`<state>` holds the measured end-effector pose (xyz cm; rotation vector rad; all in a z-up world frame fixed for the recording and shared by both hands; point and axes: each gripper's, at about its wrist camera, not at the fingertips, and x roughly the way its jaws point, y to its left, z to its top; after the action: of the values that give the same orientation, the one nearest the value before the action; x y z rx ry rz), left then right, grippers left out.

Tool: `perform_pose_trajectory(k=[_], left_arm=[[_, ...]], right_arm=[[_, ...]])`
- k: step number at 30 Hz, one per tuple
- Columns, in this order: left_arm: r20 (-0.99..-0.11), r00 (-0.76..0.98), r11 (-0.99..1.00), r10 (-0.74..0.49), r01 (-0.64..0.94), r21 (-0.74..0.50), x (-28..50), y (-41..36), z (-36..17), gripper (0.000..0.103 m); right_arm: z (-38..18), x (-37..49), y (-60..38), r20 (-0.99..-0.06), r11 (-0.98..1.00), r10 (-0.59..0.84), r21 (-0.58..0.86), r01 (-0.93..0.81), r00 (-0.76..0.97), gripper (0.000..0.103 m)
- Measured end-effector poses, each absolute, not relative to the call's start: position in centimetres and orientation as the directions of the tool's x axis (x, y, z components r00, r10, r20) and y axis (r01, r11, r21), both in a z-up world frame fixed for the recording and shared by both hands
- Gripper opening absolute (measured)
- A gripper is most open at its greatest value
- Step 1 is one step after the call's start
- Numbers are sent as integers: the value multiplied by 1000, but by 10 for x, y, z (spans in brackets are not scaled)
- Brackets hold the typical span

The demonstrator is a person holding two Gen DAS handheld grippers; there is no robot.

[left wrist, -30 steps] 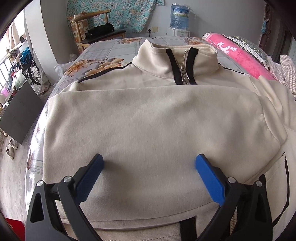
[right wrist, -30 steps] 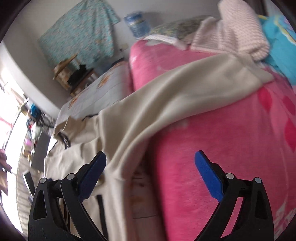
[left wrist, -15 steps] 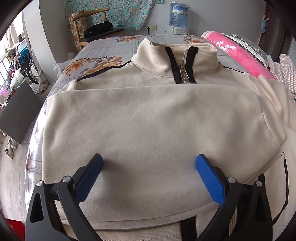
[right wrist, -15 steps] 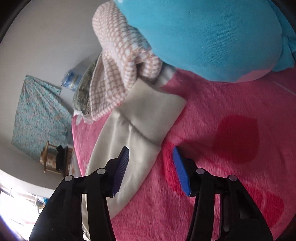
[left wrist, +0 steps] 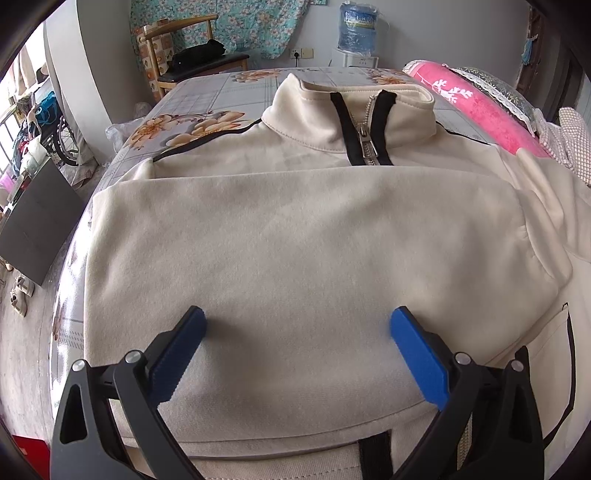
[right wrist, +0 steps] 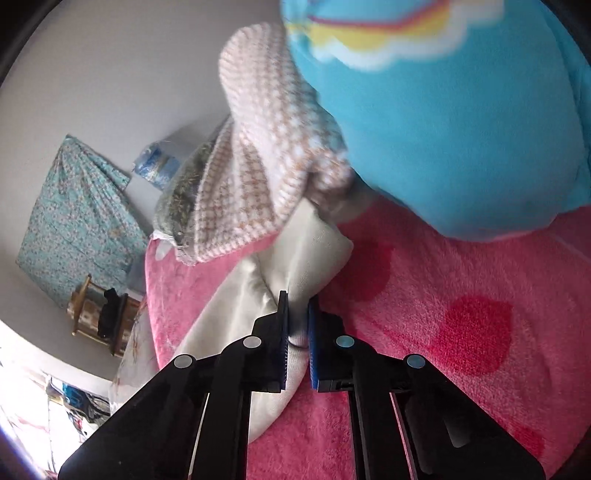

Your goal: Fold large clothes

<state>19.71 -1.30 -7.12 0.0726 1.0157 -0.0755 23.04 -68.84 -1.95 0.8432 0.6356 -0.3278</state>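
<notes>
A cream zip jacket (left wrist: 295,240) with black trim lies on the bed, collar at the far end, one sleeve folded flat across its chest. My left gripper (left wrist: 297,325) is open and hovers low over that folded sleeve, near the hem. In the right wrist view the jacket's other sleeve (right wrist: 295,266) stretches over a pink blanket (right wrist: 443,332). My right gripper (right wrist: 297,325) is shut on this sleeve near its cuff end, the cloth pinched between the blue pads.
A blue plush pillow (right wrist: 461,129) and a pink-and-white knitted cloth (right wrist: 266,147) lie just beyond the cuff. The bed has a floral sheet (left wrist: 207,110). A wooden chair (left wrist: 192,55) and a water bottle (left wrist: 358,22) stand by the far wall.
My right gripper moved along the sleeve to its cuff end and closed on it. My left gripper stayed open and barely moved over the folded sleeve.
</notes>
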Motion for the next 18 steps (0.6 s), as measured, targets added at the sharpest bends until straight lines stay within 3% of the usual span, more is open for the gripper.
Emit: perform_pose_trajectory(k=[12,17,18], left_arm=[[-818,575,999,-20,44,6,189,-3,-52,98],[-807,590,1000,-12,10,-8,178,18,-41,85],[-814,580,1000,-14,-6,-22,177,25,-41,76]], right_arm=[[130,200,-596,-403,844,15,496,205,915,7],[162,192,-547,-344,895,85,439,80,935,7],[167,190,-536,-335,901,101,430,57,937,7]])
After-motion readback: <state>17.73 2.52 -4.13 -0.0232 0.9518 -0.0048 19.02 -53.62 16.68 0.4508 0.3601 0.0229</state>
